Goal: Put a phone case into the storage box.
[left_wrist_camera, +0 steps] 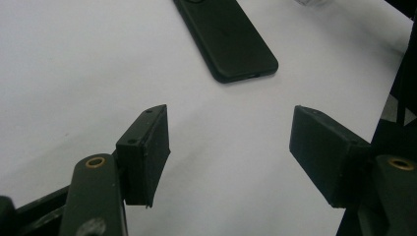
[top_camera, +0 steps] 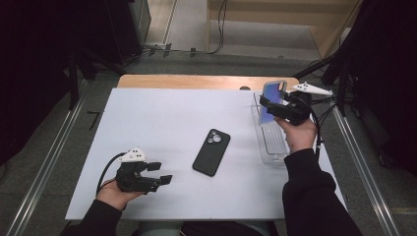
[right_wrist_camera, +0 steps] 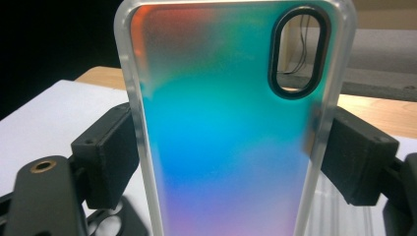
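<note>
A rainbow-tinted phone case [top_camera: 271,102] with a clear rim stands upright above the clear tray at the table's right, and my right gripper [top_camera: 280,107] is shut on it. In the right gripper view the two black pads press on the long edges of the case [right_wrist_camera: 221,128], whose oval camera cutout sits at the upper right. A black phone [top_camera: 212,151] lies back up in the middle of the white table. My left gripper [top_camera: 160,173] rests open near the front left edge, its jaws [left_wrist_camera: 228,157] spread over bare table with the phone's [left_wrist_camera: 228,39] lower end just beyond them.
A clear plastic tray [top_camera: 270,142] sits along the right side of the white table [top_camera: 157,118]. A wooden strip borders the far edge. Metal rails run along both sides of the table, with dark stands and cables at the back right.
</note>
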